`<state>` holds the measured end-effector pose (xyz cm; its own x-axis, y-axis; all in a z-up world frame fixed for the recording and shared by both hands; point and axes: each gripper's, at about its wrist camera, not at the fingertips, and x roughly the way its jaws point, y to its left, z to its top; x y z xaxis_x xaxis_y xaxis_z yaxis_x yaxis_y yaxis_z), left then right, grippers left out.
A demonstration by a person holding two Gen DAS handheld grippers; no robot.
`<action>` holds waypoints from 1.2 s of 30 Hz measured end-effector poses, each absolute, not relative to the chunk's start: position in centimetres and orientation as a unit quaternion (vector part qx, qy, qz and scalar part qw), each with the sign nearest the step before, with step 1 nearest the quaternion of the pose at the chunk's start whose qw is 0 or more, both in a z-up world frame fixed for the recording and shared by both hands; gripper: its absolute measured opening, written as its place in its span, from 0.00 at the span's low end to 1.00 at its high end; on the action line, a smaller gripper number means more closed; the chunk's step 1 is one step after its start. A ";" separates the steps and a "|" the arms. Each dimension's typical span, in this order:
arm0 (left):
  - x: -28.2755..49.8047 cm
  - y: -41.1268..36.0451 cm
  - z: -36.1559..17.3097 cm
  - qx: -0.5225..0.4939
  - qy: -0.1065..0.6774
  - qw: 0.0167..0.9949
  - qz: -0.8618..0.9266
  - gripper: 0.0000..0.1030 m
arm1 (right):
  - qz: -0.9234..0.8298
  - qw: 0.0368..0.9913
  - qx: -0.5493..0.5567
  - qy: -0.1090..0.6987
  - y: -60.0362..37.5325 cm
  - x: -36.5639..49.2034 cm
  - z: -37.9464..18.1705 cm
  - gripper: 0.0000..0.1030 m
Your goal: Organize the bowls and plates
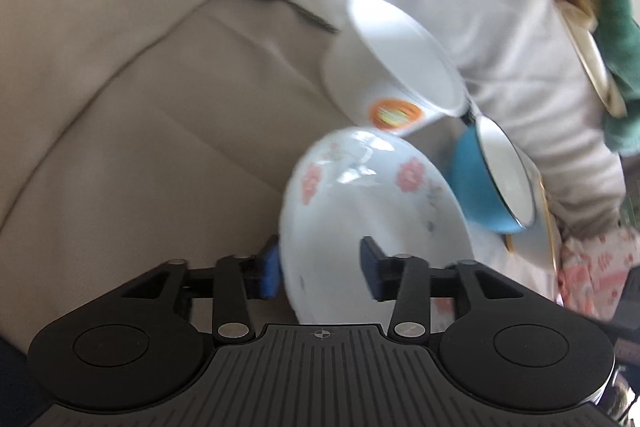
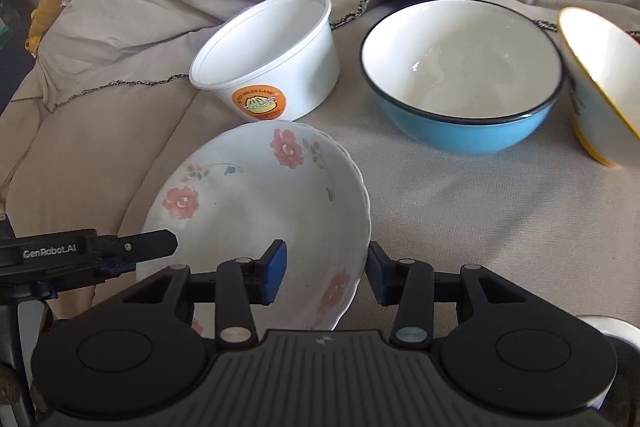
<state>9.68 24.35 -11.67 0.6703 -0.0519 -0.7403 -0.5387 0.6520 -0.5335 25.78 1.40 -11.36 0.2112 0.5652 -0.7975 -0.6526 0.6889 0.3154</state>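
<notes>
Where a beige fabric couch cover (image 2: pixel 460 227) spreads over soft cushions, all the dishes rest on it, and a dark stitched hem (image 2: pixel 120 83) crosses the cloth behind them. Nearest both cameras sits the landmark: a wide white ceramic bowl with pink flower prints (image 2: pixel 256 227), tilted on the cloth. Behind and to the right of the floral bowl stands a blue enamel bowl with a white inside and a dark rim (image 2: pixel 464 75). Directly behind the floral bowl, just beside it, leans a white plastic tub with an orange round label (image 2: pixel 272 63). Far right of the floral bowl, at the picture's edge, tips a white bowl with a yellow rim (image 2: pixel 600 87).

Over the floral bowl's right rim, the right gripper (image 2: pixel 326 275) has its blue-padded fingers on either side of the rim; whether they press on it cannot be told. At the floral bowl's left rim, the left gripper (image 1: pixel 318 269) has its fingers spread wide, one inside and one outside the rim, not pressing it.
</notes>
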 end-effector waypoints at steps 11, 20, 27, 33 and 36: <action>9.0 22.0 -8.5 -0.301 0.361 0.862 0.188 0.43 | 0.366 0.833 -0.061 0.411 -3.2 25.3 -8.1 0.42; 11.9 13.0 -7.1 -0.275 0.396 0.876 -0.014 0.43 | 0.269 0.884 -0.082 0.374 -14.8 23.1 -7.3 0.44; 13.3 7.4 -10.3 -0.227 0.462 0.857 -0.022 0.43 | 0.268 0.860 -0.015 0.434 -19.0 22.1 -10.7 0.44; 13.9 7.0 -11.3 -0.255 0.457 0.852 -0.014 0.27 | 0.269 0.849 0.006 0.454 -18.9 21.6 -11.6 0.42; 13.5 8.3 -9.6 -0.261 0.426 0.866 -0.016 0.27 | 0.275 0.862 -0.010 0.426 -18.1 20.9 -9.5 0.42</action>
